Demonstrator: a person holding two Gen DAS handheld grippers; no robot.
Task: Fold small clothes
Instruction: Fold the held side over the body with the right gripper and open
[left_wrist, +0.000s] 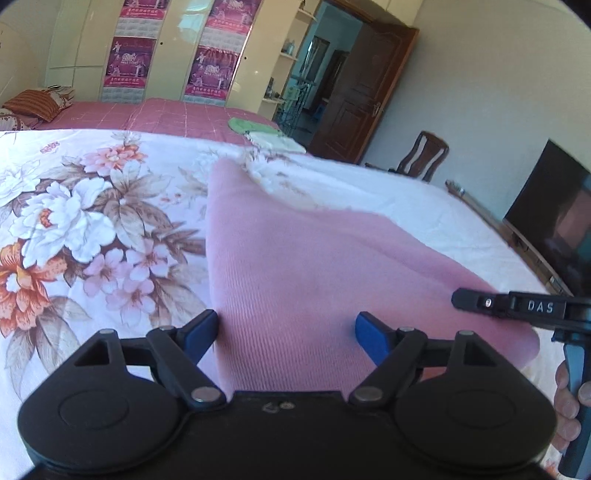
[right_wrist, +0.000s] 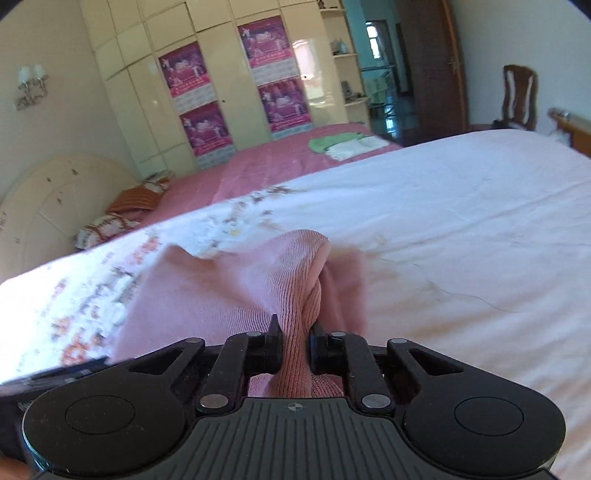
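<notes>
Right claw (left_wrist: 458, 297), marked "DAS", pinches pink garment (right_wrist: 295, 332).

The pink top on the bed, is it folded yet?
Not yet. Done: the pink top lies on the flowery sheet. In hand: the right gripper is pinched shut on a bunched edge of it, while the left gripper hangs open over the cloth, gripping nothing. Left: no finished fold shows, so the folding itself remains.
</notes>
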